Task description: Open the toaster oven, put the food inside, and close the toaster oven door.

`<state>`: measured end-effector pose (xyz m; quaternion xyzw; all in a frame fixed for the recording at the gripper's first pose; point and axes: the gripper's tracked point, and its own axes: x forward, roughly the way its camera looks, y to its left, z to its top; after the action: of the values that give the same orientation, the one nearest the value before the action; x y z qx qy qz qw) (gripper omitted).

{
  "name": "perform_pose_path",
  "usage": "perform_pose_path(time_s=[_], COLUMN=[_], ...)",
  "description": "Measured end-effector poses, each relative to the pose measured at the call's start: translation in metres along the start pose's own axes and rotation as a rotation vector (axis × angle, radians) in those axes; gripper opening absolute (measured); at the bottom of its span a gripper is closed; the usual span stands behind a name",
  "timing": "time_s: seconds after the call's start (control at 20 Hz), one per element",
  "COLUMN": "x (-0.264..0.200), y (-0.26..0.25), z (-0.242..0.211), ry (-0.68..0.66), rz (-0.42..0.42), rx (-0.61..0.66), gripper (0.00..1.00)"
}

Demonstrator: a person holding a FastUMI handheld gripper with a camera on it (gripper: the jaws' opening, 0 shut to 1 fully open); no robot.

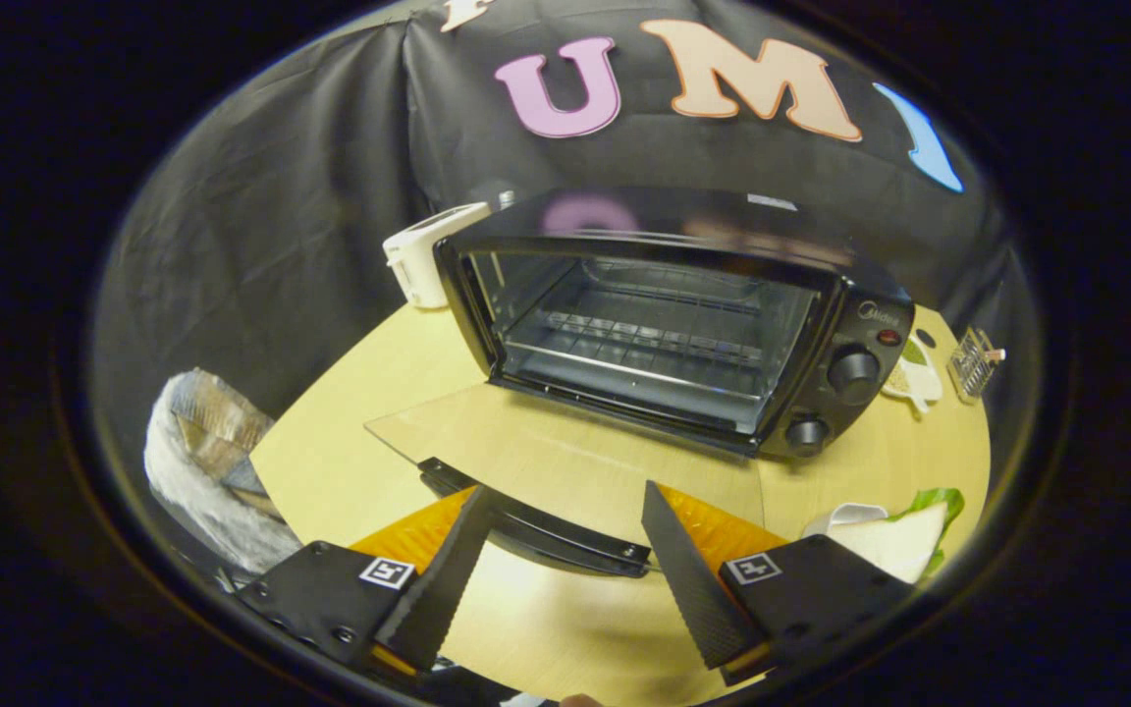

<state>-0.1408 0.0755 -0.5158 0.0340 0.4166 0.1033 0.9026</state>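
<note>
The black toaster oven (826, 295) stands on the wooden table with its glass door (546, 447) folded down flat toward me. Its cavity is open, showing a wire rack (644, 339) with nothing on it. The door's black handle (536, 530) lies just ahead of my fingers, between their tips. My gripper (567, 501) is open, its two dark ridged fingers (438, 579) spread wide and holding nothing. The food, a sandwich (894, 540) of white bread with green lettuce on a white dish, sits on the table right of the right finger.
A white appliance (423, 250) stands behind the oven's left corner. Right of the oven lie a small leaf-patterned dish (914, 378) and a little wire holder (973, 363). A grey furry bundle (202, 462) lies off the table's left edge. The pale table (350, 432) shows left of the door.
</note>
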Motion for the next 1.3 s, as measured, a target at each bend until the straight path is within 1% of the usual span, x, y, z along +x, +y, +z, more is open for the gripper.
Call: perform_pose_path(time_s=[0.25,0.55,0.75,0.9,1.0,1.15,1.3], x=[0.009,0.020,0.018,0.007,-0.004,-0.024,-0.046], y=[0.003,0.000,0.001,0.000,-0.007,-0.027,-0.056], z=[-0.027,-0.053,-0.050,-0.039,-0.021,0.011,0.043], ry=[0.043,0.106,0.096,0.066,0.018,-0.069,-0.154], rz=[-0.004,0.000,0.013,0.041,0.036,0.011,-0.041], rx=[-0.036,0.015,0.027,0.074,0.074,0.067,0.080], gripper=[0.99,0.98,0.98,0.98,0.98,0.98,0.98])
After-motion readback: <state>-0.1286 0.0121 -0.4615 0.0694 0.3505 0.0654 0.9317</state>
